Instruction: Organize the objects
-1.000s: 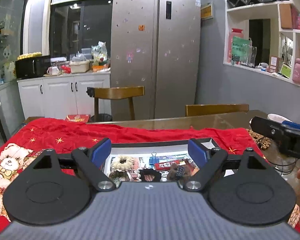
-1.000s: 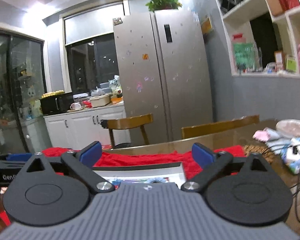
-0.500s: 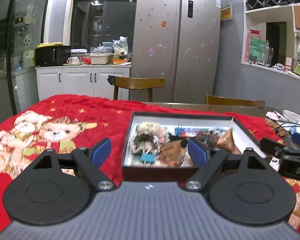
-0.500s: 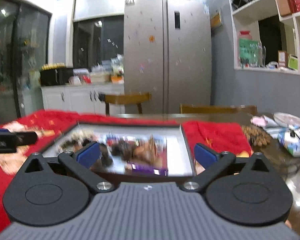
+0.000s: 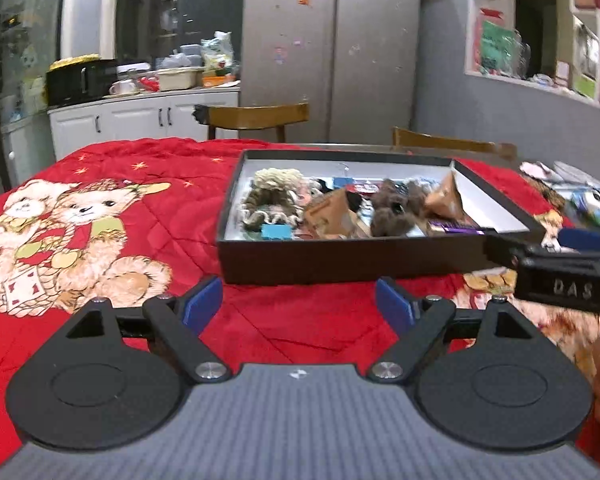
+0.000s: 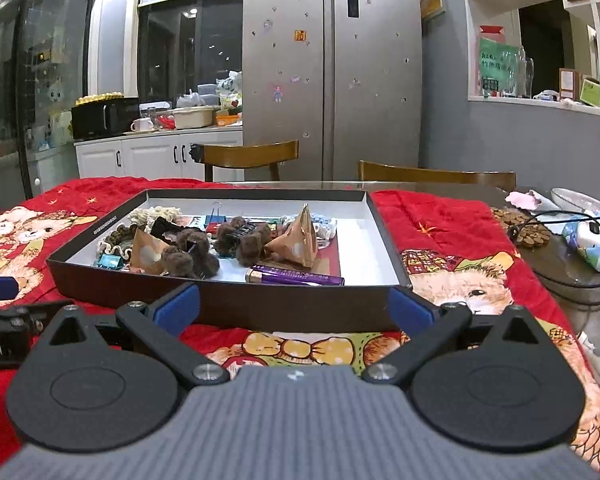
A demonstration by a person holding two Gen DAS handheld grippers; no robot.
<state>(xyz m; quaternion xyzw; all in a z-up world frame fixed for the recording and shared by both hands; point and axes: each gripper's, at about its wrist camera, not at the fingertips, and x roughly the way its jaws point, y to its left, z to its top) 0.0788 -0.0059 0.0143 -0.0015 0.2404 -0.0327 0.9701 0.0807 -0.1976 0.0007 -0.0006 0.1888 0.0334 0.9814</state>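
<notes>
1. Your left tongs (image 5: 299, 305) gape wide and hold nothing, low centre of frame.
2. Your right tongs (image 6: 294, 306) likewise.
3. The cluttered box (image 6: 228, 300) sits mid-frame on the red cloth (image 5: 148, 208).

Your tabletop (image 6: 560, 258): dark and glossy | red bear-print quilt (image 6: 432, 236) covers most of it | shallow black box (image 6: 260, 304) sits on the quilt | on the bare right side: beaded mat (image 6: 524, 228), cables (image 6: 572, 280), wrapped packets (image 6: 592, 244).
</notes>
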